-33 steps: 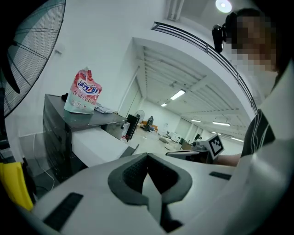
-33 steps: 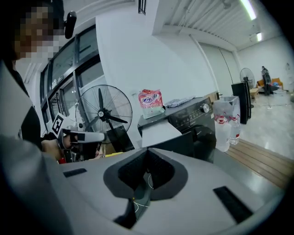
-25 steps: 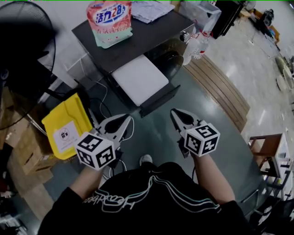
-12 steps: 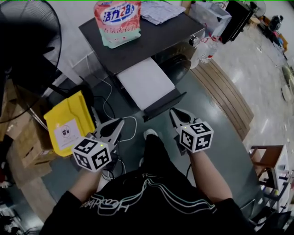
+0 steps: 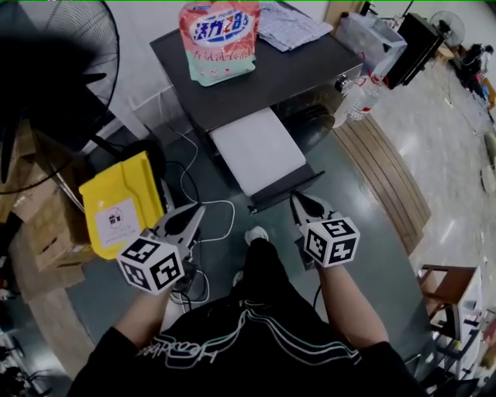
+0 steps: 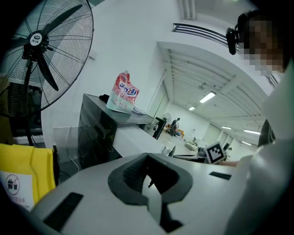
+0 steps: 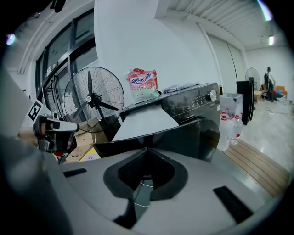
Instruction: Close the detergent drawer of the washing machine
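The dark washing machine point(image 5: 263, 77) has its detergent drawer point(image 5: 260, 151) pulled far out, with a white top and a dark front panel point(image 5: 283, 190). My right gripper point(image 5: 298, 200) is shut and empty, its tip just short of the right part of that panel; I cannot tell if they touch. In the right gripper view the drawer front point(image 7: 151, 140) fills the space just past the right gripper point(image 7: 146, 151). My left gripper point(image 5: 194, 213) is shut and empty, lower left of the drawer. From the left gripper point(image 6: 148, 158) the drawer point(image 6: 133, 142) lies ahead.
A pink detergent bag point(image 5: 218, 39) and a folded cloth point(image 5: 291, 23) lie on the machine. A yellow bin point(image 5: 124, 205), a big fan point(image 5: 54, 77) and cardboard boxes point(image 5: 39, 233) stand to the left. Cables point(image 5: 209, 213) run on the floor. Water bottles point(image 5: 360, 97) and a wooden platform point(image 5: 387, 178) are at the right.
The person has stepped closer to the machine. Both grippers have come nearer to the drawer front, the right one almost up to it. The drawer stays pulled out.
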